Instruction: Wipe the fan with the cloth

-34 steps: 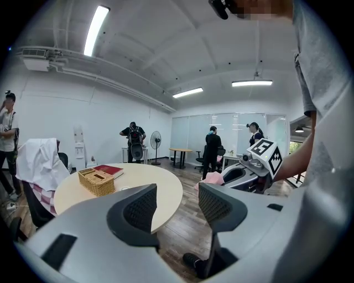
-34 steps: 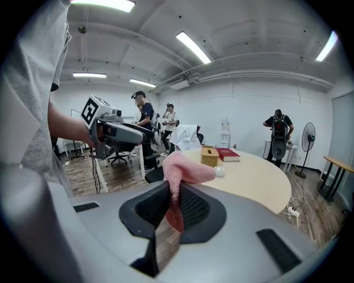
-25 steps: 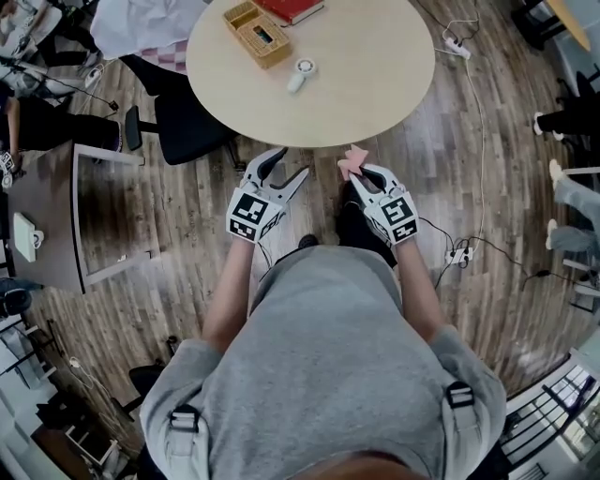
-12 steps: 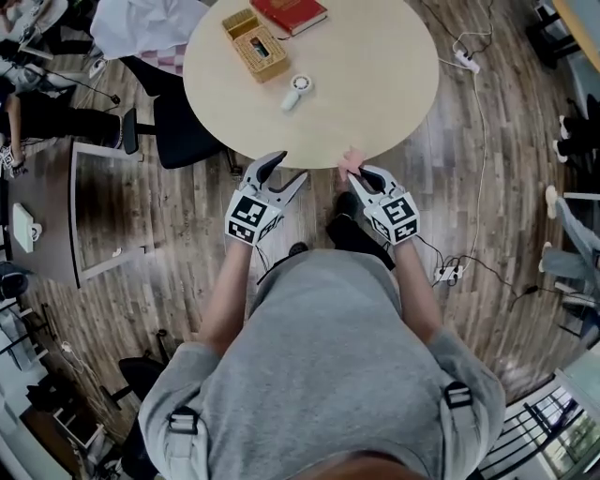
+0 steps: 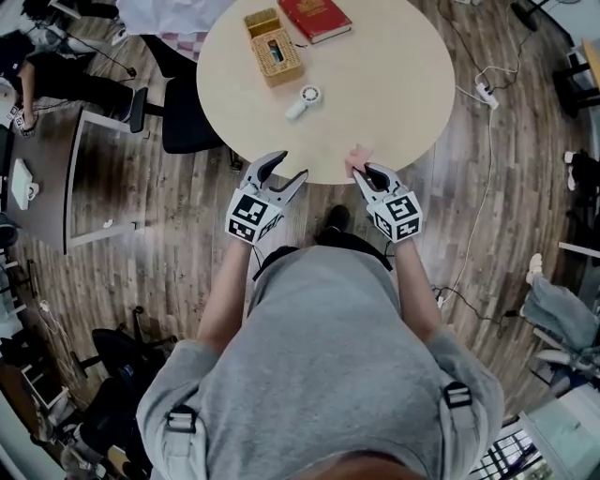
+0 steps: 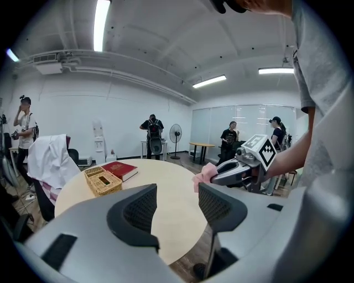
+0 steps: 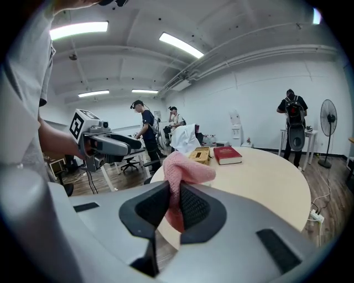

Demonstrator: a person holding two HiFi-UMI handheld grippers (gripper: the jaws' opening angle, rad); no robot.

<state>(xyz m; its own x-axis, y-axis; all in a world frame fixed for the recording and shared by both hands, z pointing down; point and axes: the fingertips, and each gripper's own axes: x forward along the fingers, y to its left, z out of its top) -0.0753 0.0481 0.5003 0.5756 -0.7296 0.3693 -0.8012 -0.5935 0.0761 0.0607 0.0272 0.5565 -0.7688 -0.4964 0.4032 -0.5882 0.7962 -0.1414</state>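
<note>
At the worktop (image 5: 375, 84) edge, right gripper (image 5: 367, 171) jaws clamp the cloth (image 5: 357, 157); left gripper (image 5: 286, 169) jaws stand apart, empty; fan (image 5: 302, 100) untouched.

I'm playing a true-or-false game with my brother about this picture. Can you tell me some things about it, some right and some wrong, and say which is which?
1. The right gripper is shut on the pink cloth. True.
2. The left gripper holds the small white fan. False: its jaws stand apart with nothing between them.
3. The red book lies inside the wicker basket. False: it lies on the table beside the basket.
4. The small white fan lies on the round table, apart from the pink cloth. True.
</note>
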